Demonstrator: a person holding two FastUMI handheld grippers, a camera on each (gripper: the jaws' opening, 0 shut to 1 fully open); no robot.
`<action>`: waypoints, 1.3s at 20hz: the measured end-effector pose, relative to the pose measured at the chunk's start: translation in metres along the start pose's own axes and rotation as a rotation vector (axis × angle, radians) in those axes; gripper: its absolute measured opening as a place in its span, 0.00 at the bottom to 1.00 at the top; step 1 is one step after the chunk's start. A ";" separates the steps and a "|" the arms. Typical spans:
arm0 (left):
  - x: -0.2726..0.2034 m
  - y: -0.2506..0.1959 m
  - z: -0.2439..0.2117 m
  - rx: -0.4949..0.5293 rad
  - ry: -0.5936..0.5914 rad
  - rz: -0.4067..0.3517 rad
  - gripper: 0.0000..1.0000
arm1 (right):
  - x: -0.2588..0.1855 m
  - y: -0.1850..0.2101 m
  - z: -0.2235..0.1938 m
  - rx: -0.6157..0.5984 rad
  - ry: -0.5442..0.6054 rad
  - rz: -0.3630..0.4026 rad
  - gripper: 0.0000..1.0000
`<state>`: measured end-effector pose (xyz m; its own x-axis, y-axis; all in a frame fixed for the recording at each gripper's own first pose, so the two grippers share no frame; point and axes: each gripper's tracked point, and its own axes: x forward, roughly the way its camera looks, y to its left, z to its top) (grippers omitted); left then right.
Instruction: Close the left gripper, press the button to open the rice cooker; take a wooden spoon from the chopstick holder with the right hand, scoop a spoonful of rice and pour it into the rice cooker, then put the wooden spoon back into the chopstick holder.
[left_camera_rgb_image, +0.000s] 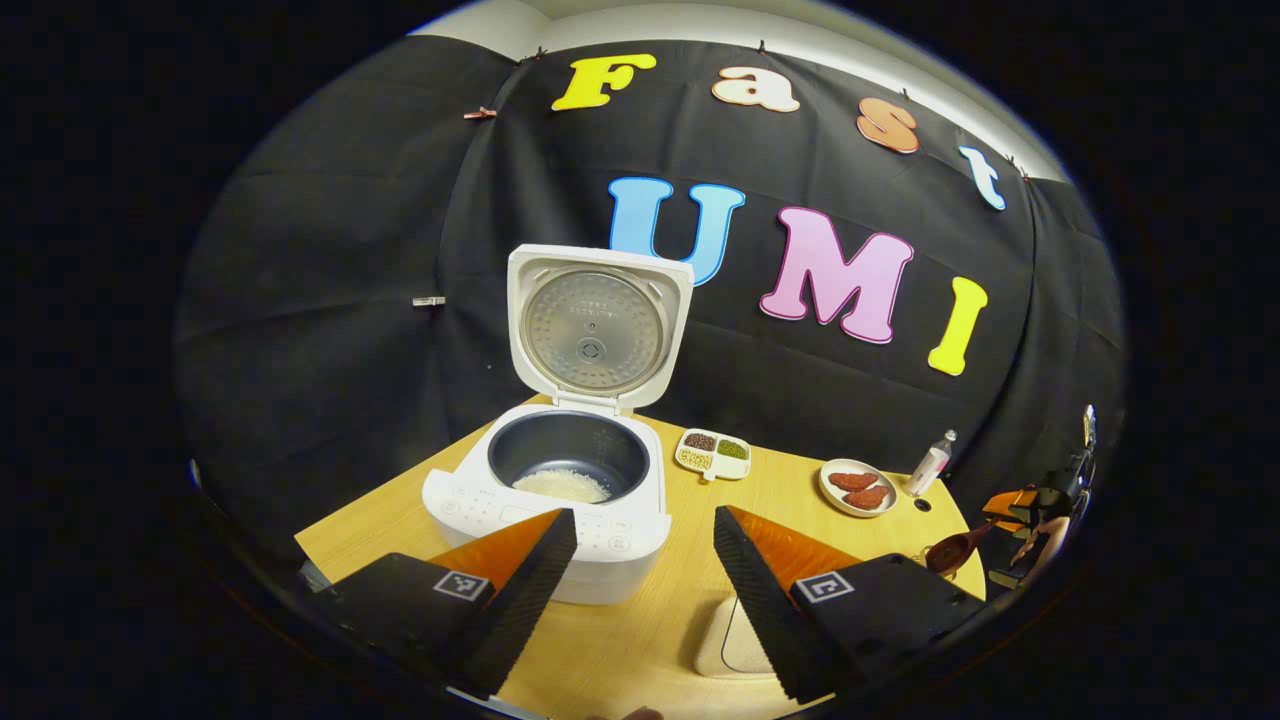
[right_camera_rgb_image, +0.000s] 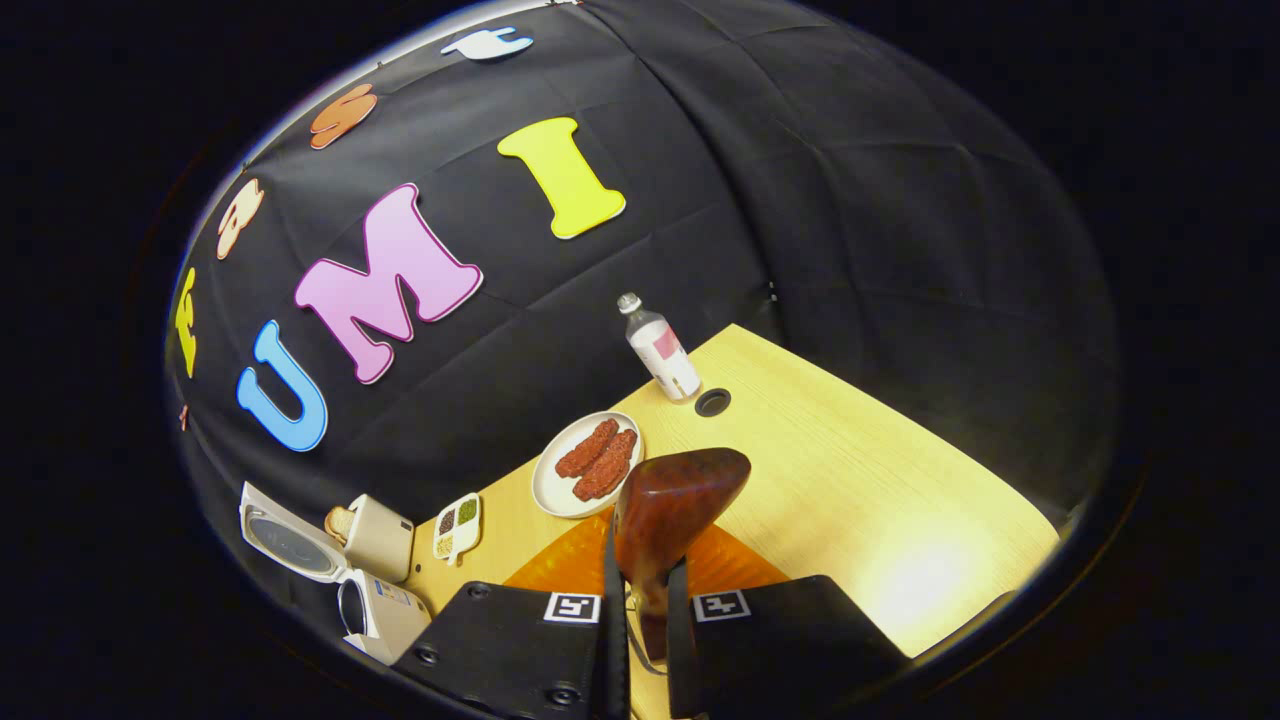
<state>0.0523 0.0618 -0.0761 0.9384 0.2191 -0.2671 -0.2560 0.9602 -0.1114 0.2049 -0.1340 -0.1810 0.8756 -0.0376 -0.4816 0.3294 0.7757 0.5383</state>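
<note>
The white rice cooker (left_camera_rgb_image: 560, 520) stands with its lid (left_camera_rgb_image: 595, 325) raised, and a little white rice (left_camera_rgb_image: 560, 486) lies in the dark inner pot. My left gripper (left_camera_rgb_image: 645, 520) hangs open just in front of the cooker, with nothing between its fingers. My right gripper (right_camera_rgb_image: 645, 585) is shut on the handle of the wooden spoon (right_camera_rgb_image: 675, 500), whose glossy brown bowl points forward over the table. From the left gripper view, the right gripper (left_camera_rgb_image: 1035, 520) and spoon (left_camera_rgb_image: 955, 550) sit at the table's far right. The open cooker (right_camera_rgb_image: 375, 605) lies far off to the left.
On the wooden table (right_camera_rgb_image: 860, 480) are a plate of sausages (right_camera_rgb_image: 590, 465), a small bottle (right_camera_rgb_image: 660, 350) beside a cable hole (right_camera_rgb_image: 712, 402), and a divided dish of beans (left_camera_rgb_image: 714, 452). A pale rounded container (left_camera_rgb_image: 730, 640) sits below my left fingers. A beige box shape (right_camera_rgb_image: 385, 540) is near the cooker.
</note>
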 end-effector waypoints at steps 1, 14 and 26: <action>-0.001 0.001 0.000 0.000 0.002 0.006 0.95 | 0.005 -0.004 -0.007 -0.014 0.009 -0.006 0.19; -0.012 0.005 0.001 -0.031 -0.005 -0.005 0.95 | -0.007 -0.013 -0.034 -0.057 0.034 -0.028 0.83; 0.031 0.049 0.160 0.092 -0.257 -0.016 0.95 | -0.135 -0.069 -0.027 -0.195 -0.118 -0.184 0.98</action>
<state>0.1057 0.1430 0.0631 0.9732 0.2295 -0.0131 -0.2297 0.9730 -0.0231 0.0548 -0.1656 -0.1721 0.8465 -0.2529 -0.4685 0.4221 0.8551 0.3010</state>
